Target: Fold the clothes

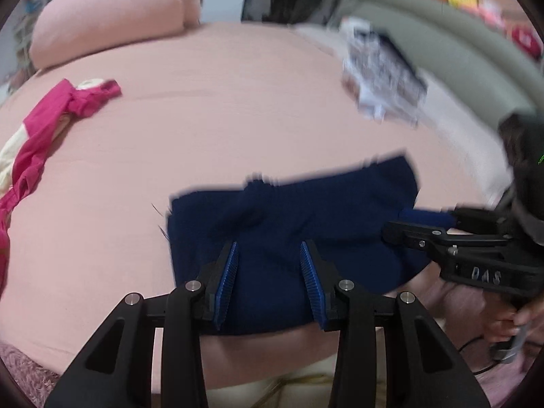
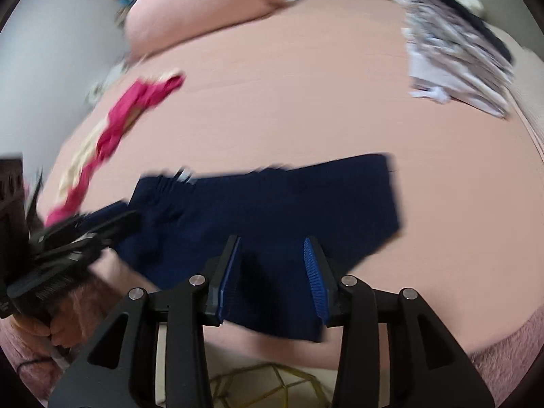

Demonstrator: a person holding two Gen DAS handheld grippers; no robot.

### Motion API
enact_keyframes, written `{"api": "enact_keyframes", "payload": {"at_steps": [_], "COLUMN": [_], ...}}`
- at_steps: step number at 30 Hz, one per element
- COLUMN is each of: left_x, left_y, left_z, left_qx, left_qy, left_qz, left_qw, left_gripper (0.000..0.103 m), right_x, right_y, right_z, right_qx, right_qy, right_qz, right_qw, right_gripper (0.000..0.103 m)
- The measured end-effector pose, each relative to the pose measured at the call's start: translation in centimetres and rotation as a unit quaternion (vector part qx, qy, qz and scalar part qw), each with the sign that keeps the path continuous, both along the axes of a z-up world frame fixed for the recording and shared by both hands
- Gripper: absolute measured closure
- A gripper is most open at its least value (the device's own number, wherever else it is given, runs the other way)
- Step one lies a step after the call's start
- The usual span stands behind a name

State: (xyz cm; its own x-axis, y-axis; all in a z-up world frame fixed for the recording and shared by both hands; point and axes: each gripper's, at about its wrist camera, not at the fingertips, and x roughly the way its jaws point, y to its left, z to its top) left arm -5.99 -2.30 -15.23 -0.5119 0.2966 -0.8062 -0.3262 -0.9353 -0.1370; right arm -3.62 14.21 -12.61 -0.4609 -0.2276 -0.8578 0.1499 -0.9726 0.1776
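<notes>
Both of my tongs stand with their jaws apart and nothing clamped between the blue ribbed pads. My left gripper (image 1: 268,282) is positioned over the near edge of the navy garment (image 1: 292,231), the cloth visible in the gap between its two fingers. My right gripper (image 2: 272,278) occupies the same attitude over the navy garment (image 2: 272,204) in its own view, fingers spread, cloth showing between them. Whether the pads touch the fabric cannot be determined; both views are blurred. The garment lies spread flat near the front edge of the pink bed (image 1: 221,119), partly overhanging that edge. In the left wrist view my right gripper enters from the right side, its tip at the garment's right edge, with my hand (image 1: 506,326) on the handle below. A magenta and cream garment (image 1: 37,136) lies crumpled well apart at the far left. A grey patterned cloth (image 1: 384,78) rests far right. A pink pillow (image 1: 112,13) sits at the far end.
</notes>
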Motion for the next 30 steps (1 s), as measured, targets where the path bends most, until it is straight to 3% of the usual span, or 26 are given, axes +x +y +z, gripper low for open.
{"api": "enact_keyframes", "payload": {"at_steps": [2,5,6,8,10,21,27,30], "left_x": [-0.4,-0.3,-0.4,-0.5,-0.6,-1.2,-1.2,-1.1], "left_y": [-0.1,-1.6,-2.5,-3.9,-3.3,-0.3,-2.7,-2.6], "left_z": [-0.8,-0.1,0.0,0.0,0.0,0.0,-0.1,0.0], "left_qx": [-0.032,-0.048,-0.059,-0.031,-0.030,-0.027,0.005,0.002], "left_qy": [-0.010,0.000,0.003,-0.007,-0.004,0.013,0.002,0.009], "left_qz": [0.007,0.039,0.062,0.077,0.071,0.036,0.071,0.069], "left_qw": [0.9994,0.9981,0.9963,0.9965,0.9970,0.9989,0.9975,0.9976], "left_gripper": [0.063,0.064,0.063,0.063,0.063,0.063,0.063,0.063], "right_x": [-0.5,-0.7,-0.4,0.1,0.7,-3.3,-5.6,-6.7], "right_y": [-1.3,0.2,1.2,2.6,3.0,-1.4,-3.4,-3.8], "right_z": [-1.4,-1.4,-1.2,-0.8,-0.3,-1.2,-1.6,-1.7], "right_qx": [0.032,0.009,-0.004,-0.031,-0.030,0.011,0.028,0.029], "right_qy": [-0.017,-0.034,-0.038,-0.037,-0.023,-0.020,-0.022,-0.023], "right_qz": [0.010,-0.011,-0.020,-0.042,-0.058,0.013,0.045,0.038], "right_qw": [0.999,0.999,0.999,0.998,0.998,1.000,0.998,0.999], "right_gripper": [0.064,0.065,0.072,0.076,0.070,0.069,0.070,0.070]}}
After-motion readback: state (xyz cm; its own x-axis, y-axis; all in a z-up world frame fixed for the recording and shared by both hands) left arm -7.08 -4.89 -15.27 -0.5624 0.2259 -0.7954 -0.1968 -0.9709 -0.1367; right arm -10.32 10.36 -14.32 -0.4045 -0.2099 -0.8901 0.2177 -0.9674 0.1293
